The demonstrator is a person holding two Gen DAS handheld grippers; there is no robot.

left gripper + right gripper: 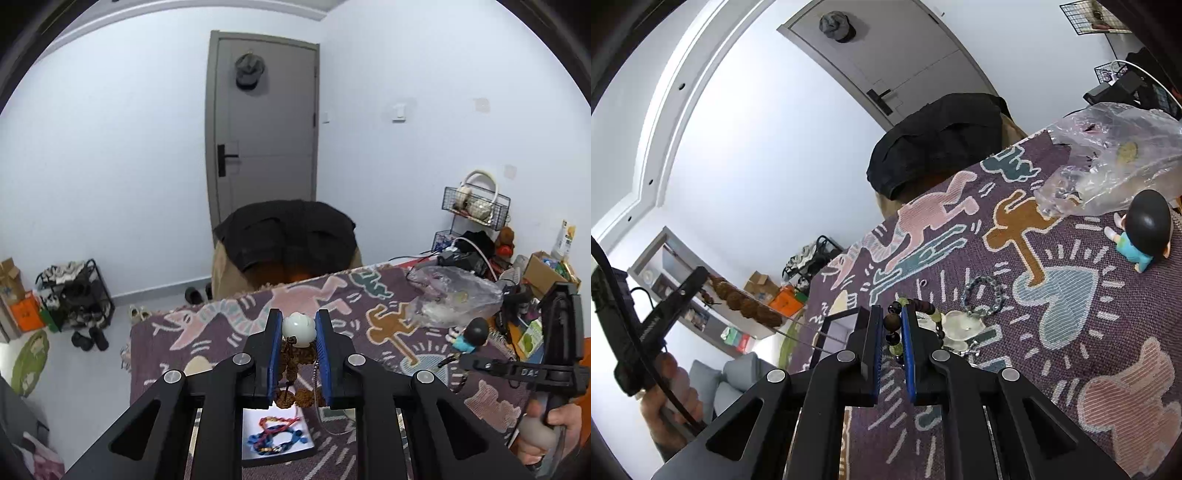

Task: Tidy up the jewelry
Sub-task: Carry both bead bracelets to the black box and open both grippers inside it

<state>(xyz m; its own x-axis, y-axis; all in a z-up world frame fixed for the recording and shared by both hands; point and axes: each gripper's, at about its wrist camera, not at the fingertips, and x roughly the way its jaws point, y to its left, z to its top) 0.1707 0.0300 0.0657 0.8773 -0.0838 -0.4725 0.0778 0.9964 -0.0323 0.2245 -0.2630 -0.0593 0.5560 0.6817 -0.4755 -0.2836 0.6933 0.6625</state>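
Above the patterned desk (229,332), the left gripper (298,325) has its jaws clamped on a white-beaded bracelet (298,328), the right gripper (888,321) on a dark bead bracelet (892,321), apparently bound for the tray (251,435).

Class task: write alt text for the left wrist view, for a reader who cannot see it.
The left gripper pinches a white carved bead with rough brown seed beads hanging below, above a white tray of colourful braided cords. Underneath lies a purple patterned cloth; the right gripper shows at the right edge.
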